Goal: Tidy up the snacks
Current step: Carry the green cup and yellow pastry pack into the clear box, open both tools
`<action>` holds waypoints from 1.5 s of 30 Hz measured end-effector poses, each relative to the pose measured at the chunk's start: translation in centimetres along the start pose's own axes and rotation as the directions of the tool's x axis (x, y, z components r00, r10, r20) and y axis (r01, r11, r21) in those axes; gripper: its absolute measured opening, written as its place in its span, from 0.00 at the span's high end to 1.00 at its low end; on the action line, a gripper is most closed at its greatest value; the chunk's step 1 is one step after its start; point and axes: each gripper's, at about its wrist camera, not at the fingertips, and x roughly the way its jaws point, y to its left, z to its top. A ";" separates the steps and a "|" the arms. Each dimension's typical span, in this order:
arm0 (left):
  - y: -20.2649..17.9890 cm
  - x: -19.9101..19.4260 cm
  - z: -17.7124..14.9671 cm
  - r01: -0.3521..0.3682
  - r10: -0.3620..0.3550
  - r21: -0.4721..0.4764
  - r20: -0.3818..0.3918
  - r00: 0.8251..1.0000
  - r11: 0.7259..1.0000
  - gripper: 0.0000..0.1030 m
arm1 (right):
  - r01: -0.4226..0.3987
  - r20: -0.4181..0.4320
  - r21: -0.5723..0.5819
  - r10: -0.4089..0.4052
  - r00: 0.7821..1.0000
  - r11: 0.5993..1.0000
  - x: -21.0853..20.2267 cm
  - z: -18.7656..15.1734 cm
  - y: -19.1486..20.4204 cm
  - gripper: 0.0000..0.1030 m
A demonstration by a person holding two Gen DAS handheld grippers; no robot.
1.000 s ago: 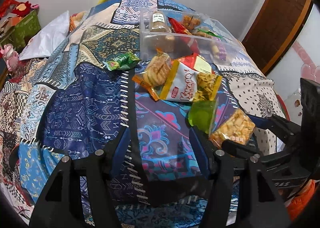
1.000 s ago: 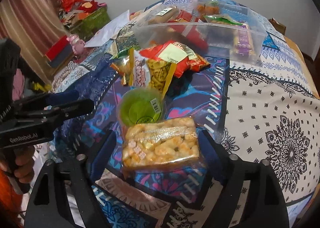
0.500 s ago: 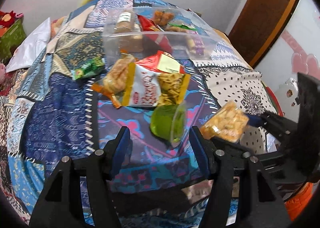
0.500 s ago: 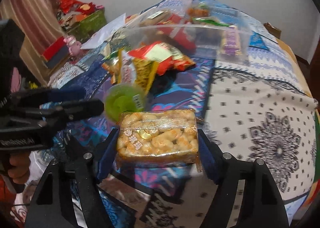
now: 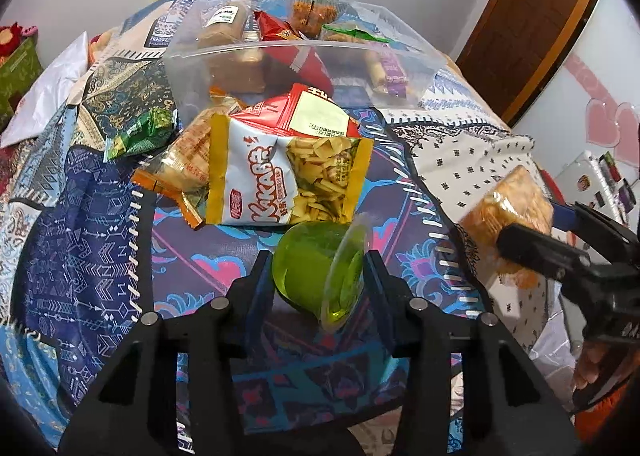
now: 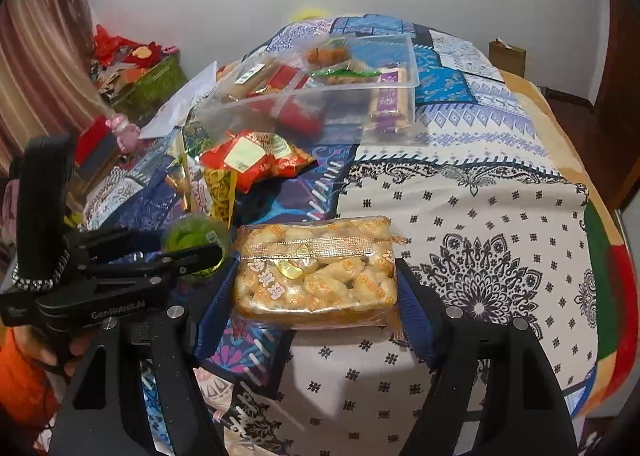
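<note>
My left gripper (image 5: 318,276) is shut on a green jelly cup (image 5: 316,276), which lies on its side between the fingers just above the bed cover. My right gripper (image 6: 316,288) is shut on a clear pack of yellow puffed snacks (image 6: 316,268) and holds it lifted; the pack also shows in the left wrist view (image 5: 508,208). A clear plastic box (image 5: 248,52) holding several snacks stands at the far end; it also shows in the right wrist view (image 6: 320,100). A white-and-yellow chips bag (image 5: 288,176), a red bag (image 6: 256,160) and a biscuit pack (image 5: 188,160) lie before it.
A small green packet (image 5: 140,132) lies left of the pile. The patterned bed cover (image 6: 480,216) spreads to the right. A white pillow (image 5: 48,88) and a green box (image 6: 156,84) sit at the left. A brown door (image 5: 532,16) stands at the right.
My left gripper moved forward and shut on the green jelly cup. My right gripper lifted the puffed snack pack off the cover and carried it right.
</note>
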 end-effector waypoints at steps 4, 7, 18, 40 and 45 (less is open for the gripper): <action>0.2 -0.8 -0.4 -0.009 0.010 -0.008 0.021 1.000 1.000 0.57 | -0.006 0.014 0.006 0.005 1.000 1.000 -0.2 0.5 0.1 0.30; 0.6 -1.7 -0.4 -0.007 0.008 -0.024 0.042 0.999 1.000 0.57 | -0.008 0.027 0.008 0.008 1.000 1.000 -0.3 0.9 0.1 0.30; 1.1 -6.0 3.0 -0.012 0.017 -0.029 0.187 0.982 1.000 0.57 | -0.001 0.105 0.007 0.001 0.994 1.000 -1.4 4.1 0.2 0.30; 2.4 -2.1 13.6 -0.016 0.027 -0.043 0.274 0.961 0.999 0.57 | 0.022 0.176 0.040 -0.028 0.984 0.999 3.4 12.2 -2.5 0.30; 2.3 0.5 15.4 0.003 0.008 -0.042 0.250 0.968 0.999 0.57 | 0.027 0.147 0.048 -0.034 0.988 0.998 5.9 13.4 -3.3 0.30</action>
